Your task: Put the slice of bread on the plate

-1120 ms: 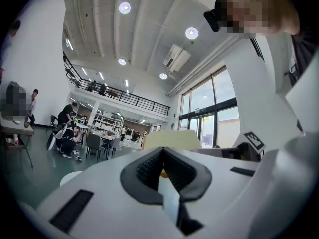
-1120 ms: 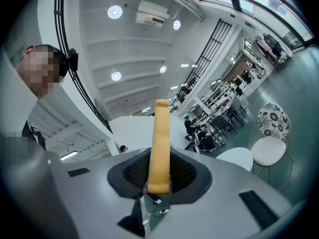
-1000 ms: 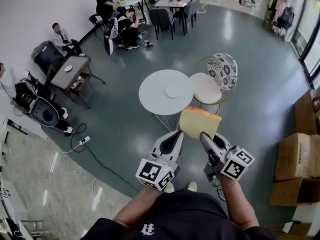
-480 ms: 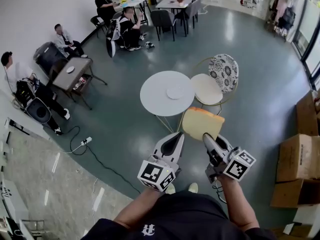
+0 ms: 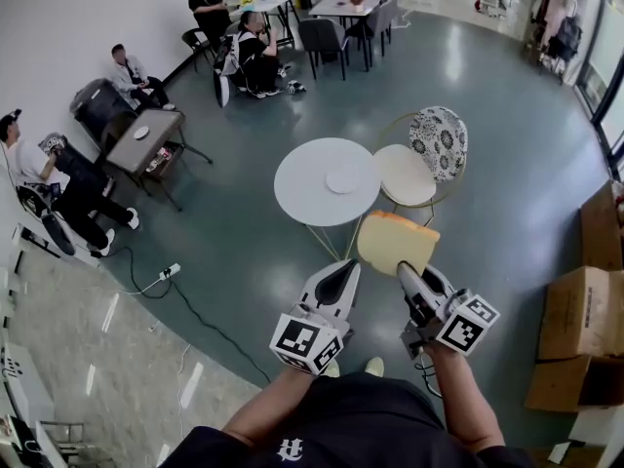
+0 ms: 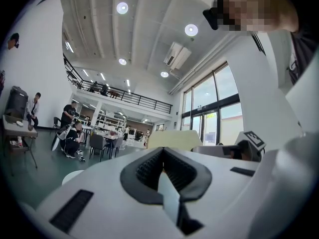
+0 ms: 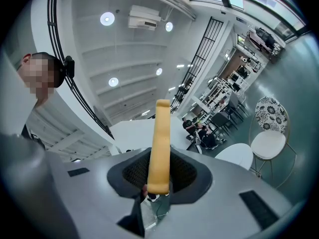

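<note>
A pale yellow slice of bread (image 5: pixel 395 242) stands upright in my right gripper (image 5: pixel 403 269), whose jaws are shut on its lower edge. In the right gripper view the slice (image 7: pixel 160 148) rises edge-on from between the pads. Just left of it my left gripper (image 5: pixel 348 266) is held with its jaws together and nothing in them; from the left gripper view the bread (image 6: pixel 174 139) shows past its tip. Both grippers hang in the air above the floor, short of a round white table (image 5: pixel 302 188). A small white plate (image 5: pixel 340 181) lies on that table.
A chair with a patterned back (image 5: pixel 434 139) and a white seat (image 5: pixel 405 174) stands right of the table. Cardboard boxes (image 5: pixel 580 310) are stacked at the right edge. Several people sit at tables and chairs at the far left and back. A cable (image 5: pixel 166 273) runs across the floor.
Grippers and bread have kept still. A person at the far left edge has shifted position.
</note>
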`<act>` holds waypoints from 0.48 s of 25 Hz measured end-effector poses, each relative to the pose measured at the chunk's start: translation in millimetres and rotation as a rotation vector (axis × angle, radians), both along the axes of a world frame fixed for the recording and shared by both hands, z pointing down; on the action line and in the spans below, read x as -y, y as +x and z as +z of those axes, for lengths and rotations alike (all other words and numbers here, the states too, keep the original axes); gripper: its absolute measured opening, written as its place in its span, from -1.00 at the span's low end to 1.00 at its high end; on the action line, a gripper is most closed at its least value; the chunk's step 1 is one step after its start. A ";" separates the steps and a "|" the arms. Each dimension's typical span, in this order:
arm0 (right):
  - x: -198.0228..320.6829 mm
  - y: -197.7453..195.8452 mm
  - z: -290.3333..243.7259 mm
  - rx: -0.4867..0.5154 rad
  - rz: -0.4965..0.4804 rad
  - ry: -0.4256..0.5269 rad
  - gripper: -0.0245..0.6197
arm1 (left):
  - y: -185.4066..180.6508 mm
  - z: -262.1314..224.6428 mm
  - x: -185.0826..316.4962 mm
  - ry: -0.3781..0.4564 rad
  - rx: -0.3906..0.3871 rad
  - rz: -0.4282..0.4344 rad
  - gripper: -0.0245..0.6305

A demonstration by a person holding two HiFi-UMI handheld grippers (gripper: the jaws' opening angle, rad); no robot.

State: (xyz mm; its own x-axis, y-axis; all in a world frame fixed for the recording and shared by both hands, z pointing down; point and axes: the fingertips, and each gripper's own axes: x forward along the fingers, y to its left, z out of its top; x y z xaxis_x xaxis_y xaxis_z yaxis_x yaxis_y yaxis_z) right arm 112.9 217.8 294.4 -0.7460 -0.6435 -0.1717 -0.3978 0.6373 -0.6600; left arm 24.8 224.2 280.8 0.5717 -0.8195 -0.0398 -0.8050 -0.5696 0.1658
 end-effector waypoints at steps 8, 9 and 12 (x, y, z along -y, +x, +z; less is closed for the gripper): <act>-0.6 15.6 9.9 -0.008 -0.029 -0.008 -0.64 | 16.0 4.3 -2.2 -0.002 0.001 -0.030 -0.91; -0.2 17.4 11.2 -0.008 -0.032 -0.009 -0.64 | 17.9 5.3 -2.3 -0.002 0.002 -0.035 -0.91; 0.4 21.9 15.3 -0.007 -0.040 -0.016 -0.64 | 22.4 8.9 -3.1 -0.009 0.007 -0.049 -0.91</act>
State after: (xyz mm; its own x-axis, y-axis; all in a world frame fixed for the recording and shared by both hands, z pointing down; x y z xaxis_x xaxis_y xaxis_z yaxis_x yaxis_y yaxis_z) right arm 134.8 217.4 309.7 -0.7721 -0.6159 -0.1566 -0.3767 0.6421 -0.6677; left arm 47.2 227.3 289.6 0.5307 -0.8471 -0.0289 -0.8332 -0.5277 0.1653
